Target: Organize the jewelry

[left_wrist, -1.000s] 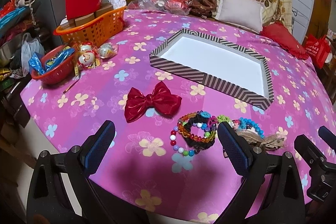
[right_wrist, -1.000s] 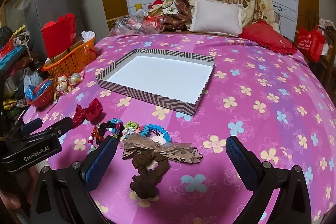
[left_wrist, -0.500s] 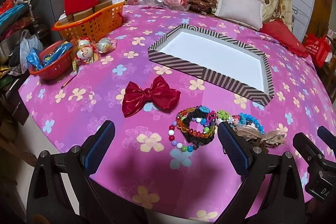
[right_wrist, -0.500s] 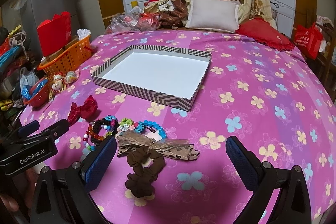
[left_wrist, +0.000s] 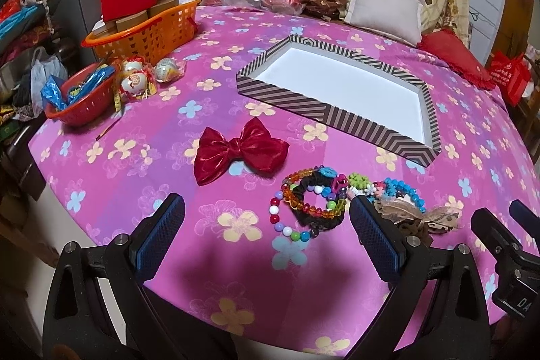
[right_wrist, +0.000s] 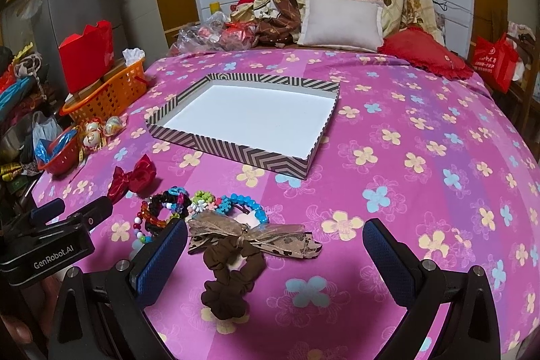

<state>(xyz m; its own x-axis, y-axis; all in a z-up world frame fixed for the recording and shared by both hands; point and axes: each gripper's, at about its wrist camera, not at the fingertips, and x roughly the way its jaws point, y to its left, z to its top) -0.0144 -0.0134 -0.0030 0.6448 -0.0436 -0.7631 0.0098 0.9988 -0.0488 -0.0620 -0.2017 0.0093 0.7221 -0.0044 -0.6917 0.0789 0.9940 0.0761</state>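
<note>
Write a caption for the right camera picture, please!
Open right gripper above a brown scrunchie, with the empty striped tray behind.

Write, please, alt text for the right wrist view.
An open right gripper hovers over a brown scrunchie and a ribbon bow on a pink flowered cloth. Beyond lie beaded bracelets and an empty striped tray.

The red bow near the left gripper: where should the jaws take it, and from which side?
Probably at the pinched centre knot of the red bow, coming straight down with the left gripper, whose jaws stand open. The bow lies flat on the pink floral cloth, apart from the bracelet pile, and its two puffed loops narrow to the knot, the part likeliest to hold shape when squeezed.
</note>
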